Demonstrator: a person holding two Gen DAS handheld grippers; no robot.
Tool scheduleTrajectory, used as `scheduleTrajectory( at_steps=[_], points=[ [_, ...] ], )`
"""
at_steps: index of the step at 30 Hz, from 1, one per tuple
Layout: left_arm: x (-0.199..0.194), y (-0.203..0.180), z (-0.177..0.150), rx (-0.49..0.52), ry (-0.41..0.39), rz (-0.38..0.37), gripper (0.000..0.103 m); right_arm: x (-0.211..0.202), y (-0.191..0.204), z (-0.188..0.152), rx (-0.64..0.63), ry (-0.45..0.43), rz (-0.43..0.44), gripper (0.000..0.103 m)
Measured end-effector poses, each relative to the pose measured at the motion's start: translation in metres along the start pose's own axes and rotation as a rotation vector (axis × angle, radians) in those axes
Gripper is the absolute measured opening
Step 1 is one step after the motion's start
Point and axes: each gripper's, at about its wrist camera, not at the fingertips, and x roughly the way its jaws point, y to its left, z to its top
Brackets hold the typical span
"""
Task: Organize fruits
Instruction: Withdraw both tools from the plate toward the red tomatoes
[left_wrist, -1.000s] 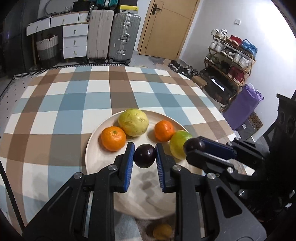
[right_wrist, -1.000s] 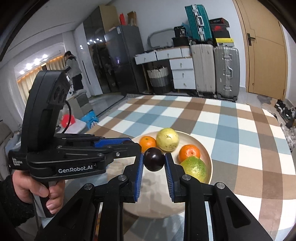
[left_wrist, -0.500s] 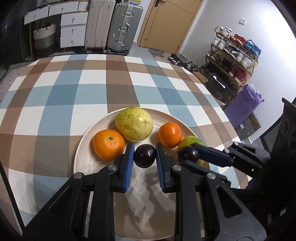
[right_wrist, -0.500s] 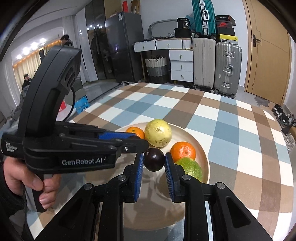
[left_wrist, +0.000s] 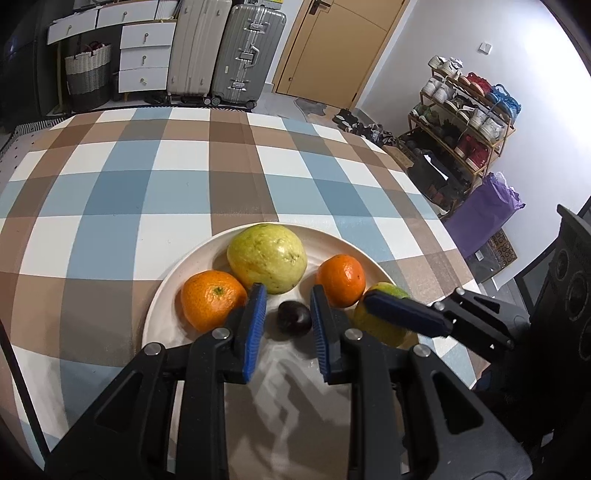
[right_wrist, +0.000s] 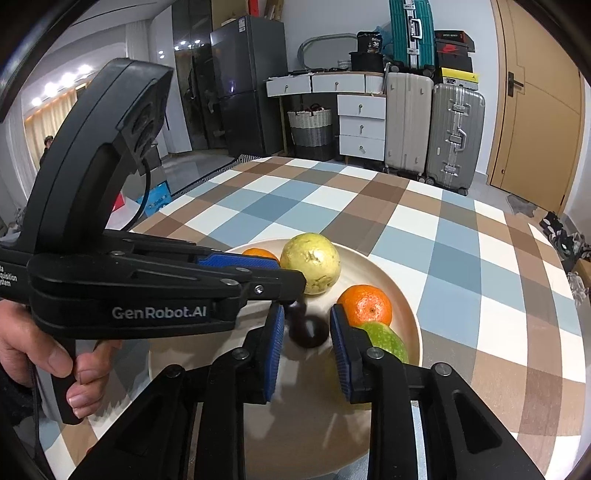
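A cream plate (left_wrist: 170, 284) on the checked tablecloth holds a yellow-green guava (left_wrist: 266, 257), two oranges (left_wrist: 211, 299) (left_wrist: 341, 275), a green citrus (left_wrist: 376, 325) and a dark purple fruit (left_wrist: 293, 318). My left gripper (left_wrist: 288, 314) is open just above the plate, the dark fruit lying loose between its blue pads. My right gripper (right_wrist: 306, 332) is open too, with a dark fruit (right_wrist: 308, 332), blurred, between its pads over the plate (right_wrist: 406, 295). Its finger shows in the left view (left_wrist: 402, 312) in front of the green citrus. The left gripper body crosses the right view (right_wrist: 147, 280).
The round table's edge (left_wrist: 424, 192) curves off to the right, with a shoe rack (left_wrist: 465, 110) and a purple bag (left_wrist: 484, 214) beyond it. Suitcases (left_wrist: 221, 51) and white drawers (left_wrist: 144, 55) stand behind the table. A hand (right_wrist: 48, 354) holds the left gripper's handle.
Both grippers have opened and let go of their dark fruits onto the plate. The left camera has moved forward over the plate.
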Motion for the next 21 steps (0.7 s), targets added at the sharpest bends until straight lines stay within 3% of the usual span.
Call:
scheduleTrajectory(
  at_steps=[3, 10, 16, 18, 21],
  points=[
    [-0.008, 0.001, -0.001, -0.012, -0.008, -0.01, 0.021, -0.01, 0.0, -0.001, 0.006, -0.03, -0.005, 0.048],
    [-0.043, -0.007, -0.01, -0.005, -0.059, 0.0, 0.021, -0.046, 0.006, -0.005, 0.006, -0.102, -0.018, 0.05],
    [-0.082, -0.019, -0.024, 0.019, -0.114, 0.039, 0.021, -0.081, 0.018, -0.011, 0.005, -0.162, -0.056, 0.061],
    [-0.094, -0.024, -0.031, 0.033, -0.129, 0.057, 0.021, -0.093, 0.019, -0.014, 0.024, -0.189, -0.053, 0.07],
    [-0.112, -0.031, -0.043, 0.047, -0.15, 0.079, 0.021, -0.114, 0.022, -0.017, 0.05, -0.23, -0.039, 0.072]
  ],
)
